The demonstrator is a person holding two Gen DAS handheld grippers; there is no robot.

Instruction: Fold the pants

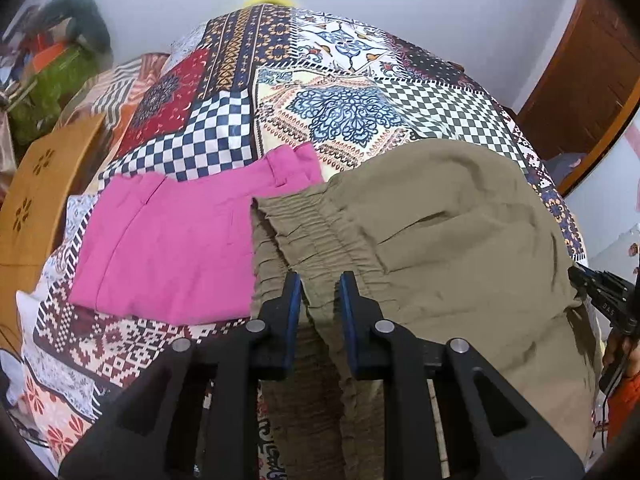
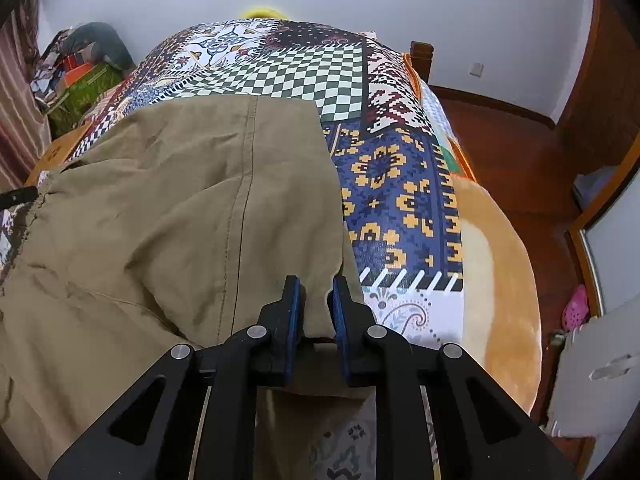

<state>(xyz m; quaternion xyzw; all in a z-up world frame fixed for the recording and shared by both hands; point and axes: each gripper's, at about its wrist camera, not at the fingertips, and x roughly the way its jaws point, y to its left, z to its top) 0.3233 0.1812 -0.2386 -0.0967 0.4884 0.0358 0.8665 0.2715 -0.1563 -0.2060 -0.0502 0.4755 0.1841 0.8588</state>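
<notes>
Now the khaki pants (image 1: 440,216) lie spread on the bed (image 1: 224,136), over its patchwork cover, just right of a folded pink garment (image 1: 168,248). The left tongs (image 1: 320,280) stand at the gathered waistband (image 1: 320,232), with that fabric running between the parted blue pads; whether they pinch it, I cannot tell. The right tongs (image 2: 316,284) sit at the pants' (image 2: 180,200) right edge, where a khaki fold fills the gap between the pads; a firm grip is likewise unclear. A wooden stool (image 1: 44,192) stands left of the bed.
</notes>
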